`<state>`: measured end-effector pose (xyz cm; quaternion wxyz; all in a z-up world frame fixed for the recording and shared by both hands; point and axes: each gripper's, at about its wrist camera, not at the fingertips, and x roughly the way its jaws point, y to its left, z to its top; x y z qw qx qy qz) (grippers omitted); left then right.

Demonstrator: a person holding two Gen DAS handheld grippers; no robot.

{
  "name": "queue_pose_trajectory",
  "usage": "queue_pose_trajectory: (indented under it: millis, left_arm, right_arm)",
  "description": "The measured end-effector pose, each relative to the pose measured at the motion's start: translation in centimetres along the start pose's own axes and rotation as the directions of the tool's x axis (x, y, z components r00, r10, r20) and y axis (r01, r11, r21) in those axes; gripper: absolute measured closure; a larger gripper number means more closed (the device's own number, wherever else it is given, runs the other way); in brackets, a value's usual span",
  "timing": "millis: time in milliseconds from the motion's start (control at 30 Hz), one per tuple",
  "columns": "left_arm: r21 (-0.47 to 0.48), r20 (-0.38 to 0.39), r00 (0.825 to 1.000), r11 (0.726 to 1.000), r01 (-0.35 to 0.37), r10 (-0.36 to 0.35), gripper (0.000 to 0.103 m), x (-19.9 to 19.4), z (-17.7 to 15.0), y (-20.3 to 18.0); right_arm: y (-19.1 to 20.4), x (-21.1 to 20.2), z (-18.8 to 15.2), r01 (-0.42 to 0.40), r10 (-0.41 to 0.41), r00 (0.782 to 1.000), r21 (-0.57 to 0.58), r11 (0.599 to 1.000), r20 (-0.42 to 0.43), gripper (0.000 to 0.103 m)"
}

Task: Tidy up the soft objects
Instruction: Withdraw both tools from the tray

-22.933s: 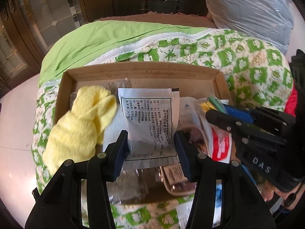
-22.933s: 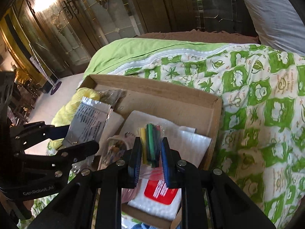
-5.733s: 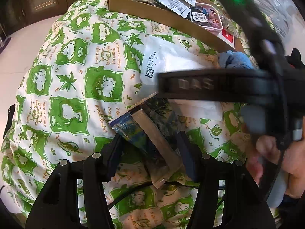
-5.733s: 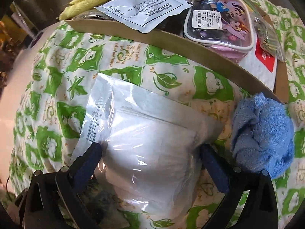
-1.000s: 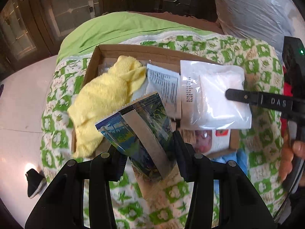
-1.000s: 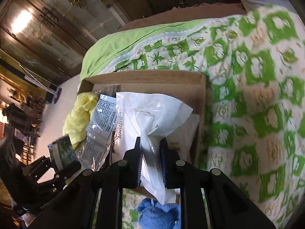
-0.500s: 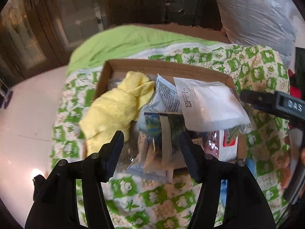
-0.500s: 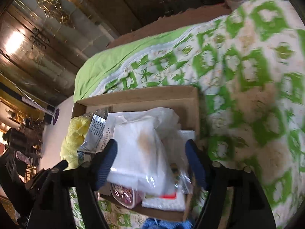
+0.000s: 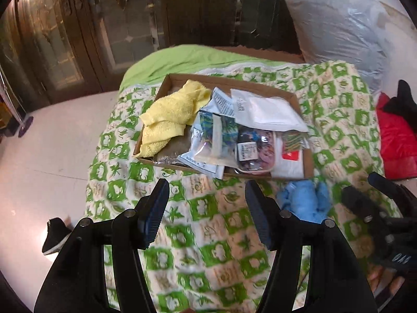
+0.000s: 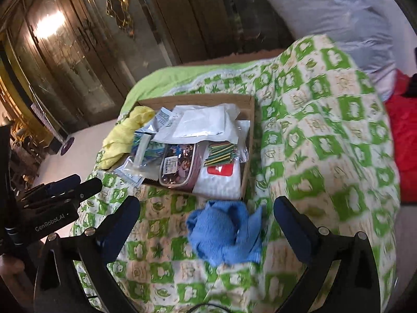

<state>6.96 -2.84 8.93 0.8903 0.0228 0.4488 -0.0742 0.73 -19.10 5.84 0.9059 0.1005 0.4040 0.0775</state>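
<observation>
The cardboard tray (image 9: 299, 99) on the green-and-white quilt (image 9: 208, 234) is my landmark, and it now holds nearly everything. A second ago I carried two packets over it; now both lie inside. The white padded bag (image 10: 200, 124) that my right gripper (image 10: 206, 221) had pinched rests toward the tray's far side, and those jaws have just been opening and stand wide with nothing between them. The blue-green printed sachet (image 9: 219, 130) from my left gripper (image 9: 206, 211) sits in the tray's middle, beside the yellow towel (image 9: 169, 114) that drapes over its left edge; the left jaws opened partway and are empty too. Both grippers have pulled back to the near side of the tray.

Only the blue cloth (image 10: 226, 232) is left outside, crumpled on the quilt just in front of the tray's near right corner. My right jaws frame it in their own view, so I judge it the next pick, and probably the last.
</observation>
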Motion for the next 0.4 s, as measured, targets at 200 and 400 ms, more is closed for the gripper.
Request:
queue_pose_trajectory:
  millis: [200,400]
  left_arm:
    - [0.017,0.074,0.996,0.999,-0.042,0.040,0.028,-2.9,-0.5,-0.9]
    - [0.025,0.103,0.994,0.999,-0.032,0.029,0.028,-4.7,-0.9,-1.2]
  right_arm:
    - [0.7,-1.6,-1.5,0.016,-0.017,1.000,-0.006,1.000,-0.011,0.001]
    - [1.9,-2.4,-3.6,0.025,-0.026,0.999,-0.041,0.999,-0.037,0.000]
